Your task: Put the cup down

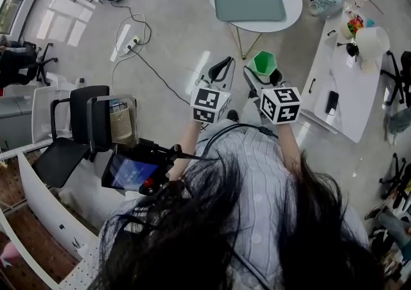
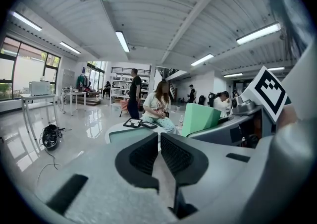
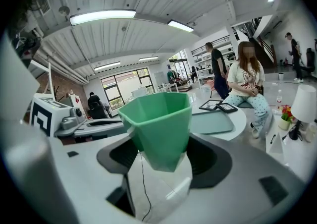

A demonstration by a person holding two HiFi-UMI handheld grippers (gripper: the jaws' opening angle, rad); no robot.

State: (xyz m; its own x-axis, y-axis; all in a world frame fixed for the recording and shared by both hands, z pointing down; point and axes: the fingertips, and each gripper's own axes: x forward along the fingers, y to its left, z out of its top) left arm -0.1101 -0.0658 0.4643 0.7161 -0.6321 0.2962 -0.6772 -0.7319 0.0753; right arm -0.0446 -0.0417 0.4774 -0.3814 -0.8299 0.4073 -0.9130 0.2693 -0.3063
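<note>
We stand over bare floor (image 1: pixel 173 42), and that is our main worry. The cup (image 1: pixel 264 63) hangs above the floor at the centre of the head view, with no worktop beneath it. Letting go here would likely drop it. The round worktop (image 1: pixel 257 25), at upper centre, is well apart from us. A cable (image 1: pixel 154 70) trails over the floor to the left of the way there and could catch a foot. The long worktop (image 1: pixel 350 90) at the right edge already carries a phone (image 1: pixel 332 101) and small clutter at its far end, so a careless placement might knock something.

The right gripper (image 1: pixel 264 78) has its fingers closed on the cup's narrow lower part. The cup is upright with its mouth up. Because its walls taper, we judge that it could slide or tip if the squeeze eased early. The left gripper (image 1: pixel 217 74) is empty, its fingers only a narrow slit apart.

The room is a large, bright open office with a glossy floor. A green mat (image 1: pixel 249 1) covers most of the round worktop, and it looks like a flat, clear landing spot. A black chair (image 1: pixel 77 122) stands at the left.
</note>
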